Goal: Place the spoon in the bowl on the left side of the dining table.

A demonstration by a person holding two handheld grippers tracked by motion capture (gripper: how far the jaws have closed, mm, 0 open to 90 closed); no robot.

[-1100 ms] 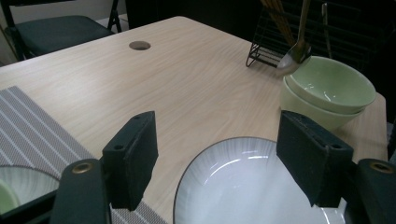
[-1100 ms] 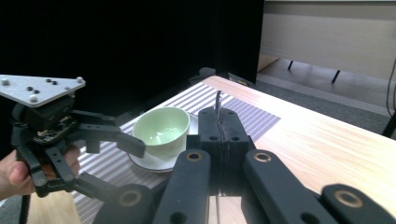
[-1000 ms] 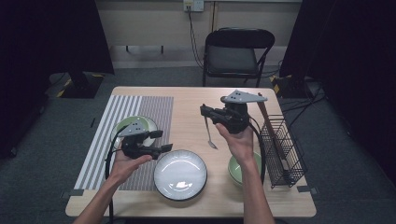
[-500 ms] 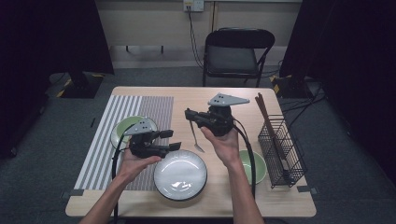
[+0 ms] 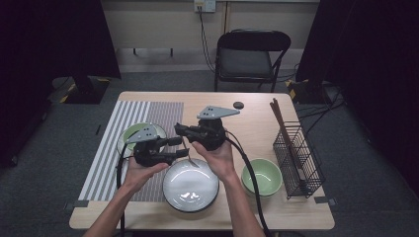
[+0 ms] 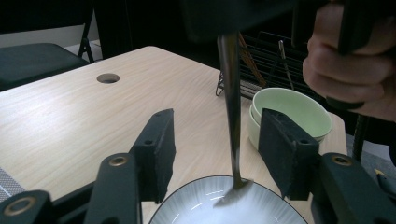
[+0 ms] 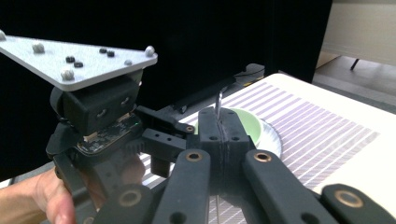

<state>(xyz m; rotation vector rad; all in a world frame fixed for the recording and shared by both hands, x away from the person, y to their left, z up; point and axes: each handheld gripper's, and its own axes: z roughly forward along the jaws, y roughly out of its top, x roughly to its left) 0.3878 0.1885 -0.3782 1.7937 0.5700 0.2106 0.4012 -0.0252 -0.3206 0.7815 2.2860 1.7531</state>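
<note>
While the right gripper (image 5: pixel 182 130) stays clamped shut on a fork (image 6: pixel 231 107), the utensil hangs tines-down over the far rim of the white plate (image 5: pixel 191 186), its tip touching or just above that rim; the frames do not settle which. The left gripper (image 6: pixel 217 147) sits just left of the plate's far edge with the fork's shaft between its pads; the jaws have just been closing but stand apart, neither pad pressing the metal.

The plate itself lies bare at the near middle of the table (image 5: pixel 257 106). To its right stands a stack of green bowls (image 5: pixel 262 177), two by the look of the rims in the left gripper view, with nothing visible in the top one. Beyond them, farther right of the plate, a black wire rack (image 5: pixel 299 160) holds chopsticks (image 5: pixel 277 116) and other thin utensils, too small to count. Left of the plate, on a striped mat (image 5: pixel 113 133), a small green dish (image 5: pixel 138 132) rests on a white saucer.
</note>
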